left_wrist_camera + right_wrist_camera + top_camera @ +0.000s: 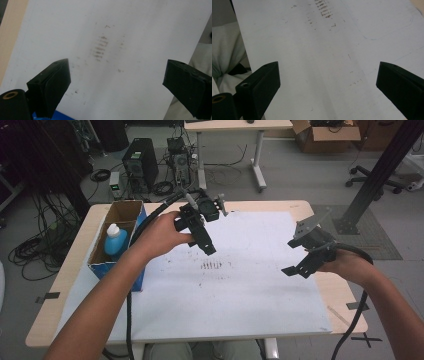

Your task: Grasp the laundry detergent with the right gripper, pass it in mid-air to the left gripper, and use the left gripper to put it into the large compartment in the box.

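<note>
My left gripper hangs above the white sheet near the table's middle, jaws wide apart and empty. In the left gripper view the left gripper looks down on dark smudge marks on the sheet. My right gripper is held over the sheet's right side, also open with nothing between its jaws. The right gripper view has the right gripper above bare white sheet, with the smudge marks farther off. A blue bottle with a white cap stands inside a cardboard box at the table's left.
The wooden table's edge borders the white sheet. Beyond the table stand computer towers, tangled cables on the floor, another desk and a black post at the right. The person's lap lies below the near edge.
</note>
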`<state>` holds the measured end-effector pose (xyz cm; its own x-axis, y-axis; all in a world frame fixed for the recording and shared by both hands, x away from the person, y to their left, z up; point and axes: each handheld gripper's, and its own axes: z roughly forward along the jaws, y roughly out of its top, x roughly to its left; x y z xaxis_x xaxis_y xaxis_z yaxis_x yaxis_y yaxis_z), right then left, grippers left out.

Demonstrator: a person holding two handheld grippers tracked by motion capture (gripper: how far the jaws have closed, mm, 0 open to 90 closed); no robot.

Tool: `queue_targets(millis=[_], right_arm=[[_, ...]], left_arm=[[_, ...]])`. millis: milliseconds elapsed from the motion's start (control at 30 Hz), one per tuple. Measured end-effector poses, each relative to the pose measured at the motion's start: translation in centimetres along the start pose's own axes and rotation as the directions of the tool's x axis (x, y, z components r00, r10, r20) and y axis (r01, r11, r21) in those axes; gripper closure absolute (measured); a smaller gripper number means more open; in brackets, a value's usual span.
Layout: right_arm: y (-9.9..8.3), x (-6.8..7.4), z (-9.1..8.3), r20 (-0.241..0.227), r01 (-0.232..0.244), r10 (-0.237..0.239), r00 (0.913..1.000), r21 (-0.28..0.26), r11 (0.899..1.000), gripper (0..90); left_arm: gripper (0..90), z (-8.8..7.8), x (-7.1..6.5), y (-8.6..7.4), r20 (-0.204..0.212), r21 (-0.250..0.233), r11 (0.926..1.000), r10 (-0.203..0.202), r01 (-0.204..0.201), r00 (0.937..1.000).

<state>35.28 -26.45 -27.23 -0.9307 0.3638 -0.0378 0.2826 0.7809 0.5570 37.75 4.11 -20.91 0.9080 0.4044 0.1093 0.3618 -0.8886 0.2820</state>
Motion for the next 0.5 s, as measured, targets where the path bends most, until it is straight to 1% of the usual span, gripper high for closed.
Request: queue_targets(millis=[67,500], right_arm=[[0.0,0.06,0.03,0.0,-0.001,0.001,1.0,0.0,1.0,4.9],[-0.16,0.2,0.09,-0.002,0.001,-0.001,1.0,-0.001,1.0,4.9]], left_arm=[[7.8,-0.01,-0.02,0.0,0.0,-0.002,1.0,-0.006,0.006,1.0],[7.8,-0.15,0.04,-0.1,-0.002,-0.005,0.9999,-0.009,0.009,1.0]])
